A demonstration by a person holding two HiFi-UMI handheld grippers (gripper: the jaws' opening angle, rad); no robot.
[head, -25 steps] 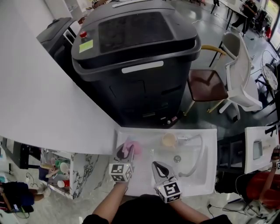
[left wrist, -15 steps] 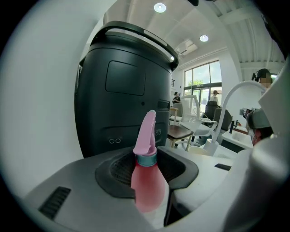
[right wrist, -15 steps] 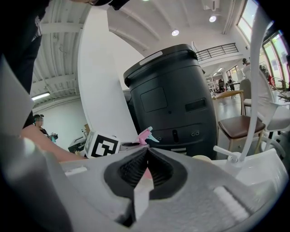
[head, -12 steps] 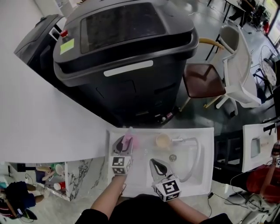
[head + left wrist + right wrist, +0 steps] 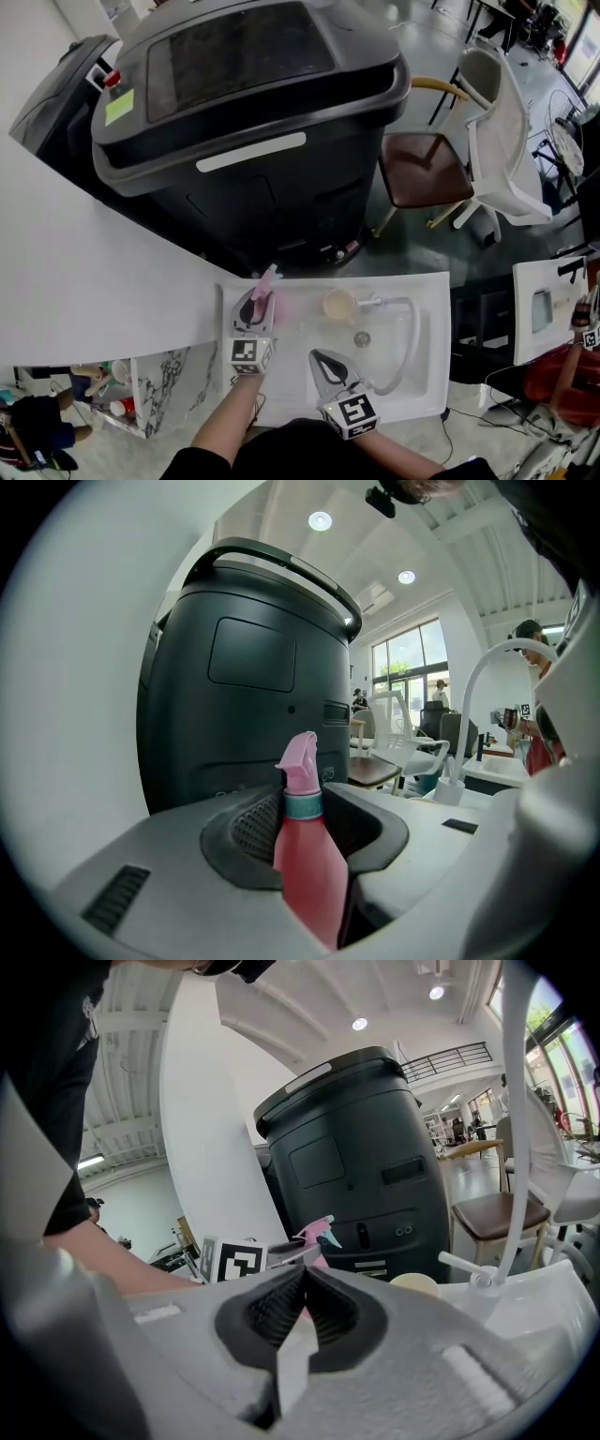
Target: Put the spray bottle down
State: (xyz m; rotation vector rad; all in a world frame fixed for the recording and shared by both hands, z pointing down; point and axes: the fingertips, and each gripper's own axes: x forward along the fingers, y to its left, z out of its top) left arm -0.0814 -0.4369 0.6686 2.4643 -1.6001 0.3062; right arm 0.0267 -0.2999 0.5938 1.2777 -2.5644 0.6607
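Note:
A pink spray bottle [image 5: 270, 284] with a teal collar stands upright between the jaws of my left gripper [image 5: 255, 302]. It hangs over the back left corner of the white sink [image 5: 427, 375]. Those jaws are closing on the bottle, and the left gripper view shows its body [image 5: 305, 864] pinched between the dark pads. My right gripper [image 5: 319, 358] hovers over the sink's near middle, shut with nothing in it. In the right gripper view its pads [image 5: 281, 1312] meet, and the bottle's nozzle [image 5: 321, 1234] shows just beyond them.
A beige cup [image 5: 337, 305] sits in the sink beside a white curved faucet [image 5: 410, 328] and the drain [image 5: 362, 338]. A large black machine [image 5: 253, 112] stands right behind the sink. A white wall panel [image 5: 84, 281] is on the left, and chairs [image 5: 427, 169] stand at the back right.
My left gripper has carried the bottle toward the sink's back left corner and a little lower. The right gripper has hardly moved.

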